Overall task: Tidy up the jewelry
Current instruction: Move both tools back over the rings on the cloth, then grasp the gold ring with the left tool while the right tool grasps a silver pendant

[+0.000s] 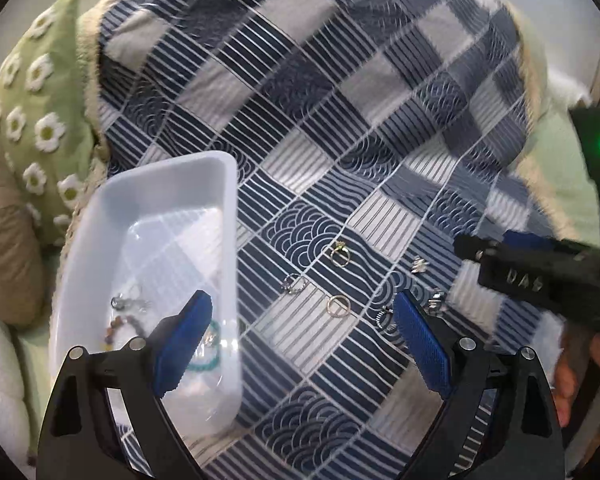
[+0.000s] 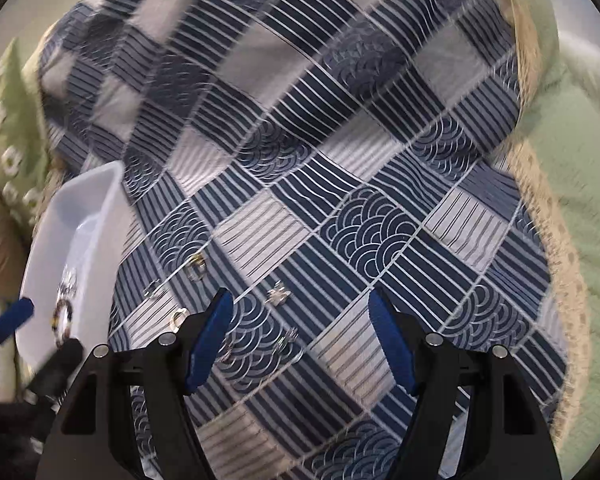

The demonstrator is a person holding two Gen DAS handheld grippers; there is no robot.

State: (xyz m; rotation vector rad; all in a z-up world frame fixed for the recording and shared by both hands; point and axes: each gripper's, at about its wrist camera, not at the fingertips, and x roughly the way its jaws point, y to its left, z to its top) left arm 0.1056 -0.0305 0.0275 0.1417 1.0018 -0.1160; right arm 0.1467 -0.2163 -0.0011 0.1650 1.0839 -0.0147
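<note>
A white plastic bin [image 1: 100, 240] sits on the left of a blue patchwork quilt and holds a turquoise bead bracelet [image 1: 204, 362], a brown bead bracelet [image 1: 118, 326] and a silver piece [image 1: 128, 302]. Several rings lie loose on the quilt: a gold ring [image 1: 339, 254], a sparkly ring [image 1: 292, 283], a plain ring [image 1: 339, 305], a silver charm [image 1: 419, 265]. My left gripper [image 1: 302, 344] is open, its left finger over the bin. My right gripper [image 2: 300, 340] is open above a silver earring [image 2: 286, 339], near the charm [image 2: 278, 294]; the bin [image 2: 100, 184] shows at its left.
A green pillow with white daisies [image 1: 40, 120] and a tan cushion [image 1: 4, 240] lie left of the bin. Pale green bedding [image 2: 580, 200] borders the quilt [image 2: 340, 160] on the right. The right gripper's black body [image 1: 540, 276] crosses the left wrist view's right side.
</note>
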